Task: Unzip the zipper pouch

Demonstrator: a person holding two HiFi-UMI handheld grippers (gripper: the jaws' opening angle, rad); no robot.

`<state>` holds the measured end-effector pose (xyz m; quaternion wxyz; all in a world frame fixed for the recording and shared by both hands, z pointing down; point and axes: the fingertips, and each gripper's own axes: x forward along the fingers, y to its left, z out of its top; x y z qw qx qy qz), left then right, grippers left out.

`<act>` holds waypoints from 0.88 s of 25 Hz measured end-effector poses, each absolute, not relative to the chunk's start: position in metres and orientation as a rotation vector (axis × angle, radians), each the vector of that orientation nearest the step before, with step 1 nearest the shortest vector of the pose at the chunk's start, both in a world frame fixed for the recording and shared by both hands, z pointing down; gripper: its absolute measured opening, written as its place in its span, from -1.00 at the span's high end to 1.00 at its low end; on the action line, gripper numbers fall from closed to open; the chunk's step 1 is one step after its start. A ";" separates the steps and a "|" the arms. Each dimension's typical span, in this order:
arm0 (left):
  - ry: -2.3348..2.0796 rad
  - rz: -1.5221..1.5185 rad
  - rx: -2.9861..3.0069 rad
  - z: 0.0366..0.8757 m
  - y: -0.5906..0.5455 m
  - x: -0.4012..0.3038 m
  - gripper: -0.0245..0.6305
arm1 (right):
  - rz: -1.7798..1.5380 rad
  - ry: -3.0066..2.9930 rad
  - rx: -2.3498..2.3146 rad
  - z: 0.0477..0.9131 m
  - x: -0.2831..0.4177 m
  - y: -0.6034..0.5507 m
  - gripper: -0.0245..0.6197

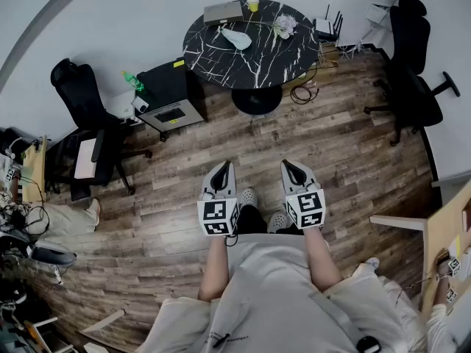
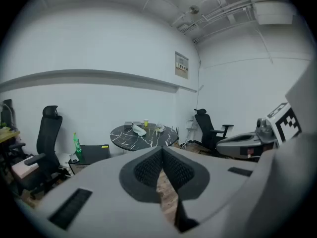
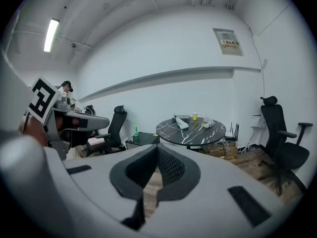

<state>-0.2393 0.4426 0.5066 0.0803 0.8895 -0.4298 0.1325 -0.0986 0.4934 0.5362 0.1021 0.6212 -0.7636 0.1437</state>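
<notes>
both closed and empty, left gripper (image 1: 221, 168), right gripper (image 1: 289, 165), pouch (image 1: 237, 39) on table (image 1: 221, 59)

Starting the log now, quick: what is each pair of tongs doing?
Left tongs: closed, holding nothing.
Right tongs: closed, holding nothing.

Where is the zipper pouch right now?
In the head view, the pale pouch lies on the round black marble table at top centre, just below a flat grey item and left of a crumpled wad.
</notes>
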 end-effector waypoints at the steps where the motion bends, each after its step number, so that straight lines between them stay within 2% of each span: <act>1: -1.287 0.401 2.659 0.507 0.446 -0.241 0.86 | 0.416 -2.259 1.838 0.534 -0.097 0.495 0.91; 15: -1.289 0.404 2.645 0.504 0.467 -0.246 0.85 | 0.436 -2.343 1.821 0.522 -0.101 0.510 0.91; 16: -1.293 0.401 2.641 0.505 0.468 -0.246 0.85 | 0.440 -2.352 1.819 0.522 -0.100 0.511 0.89; 18: -1.298 0.404 2.639 0.506 0.470 -0.245 0.83 | 0.446 -2.362 1.817 0.522 -0.098 0.513 0.71; 19: -1.297 0.408 2.639 0.506 0.471 -0.244 0.78 | 0.451 -2.365 1.817 0.522 -0.097 0.514 0.66; 21: -1.295 0.413 2.640 0.505 0.472 -0.242 0.54 | 0.462 -2.371 1.808 0.523 -0.095 0.514 0.53; 22: -1.297 0.413 2.640 0.505 0.472 -0.241 0.52 | 0.466 -2.375 1.797 0.524 -0.094 0.513 0.49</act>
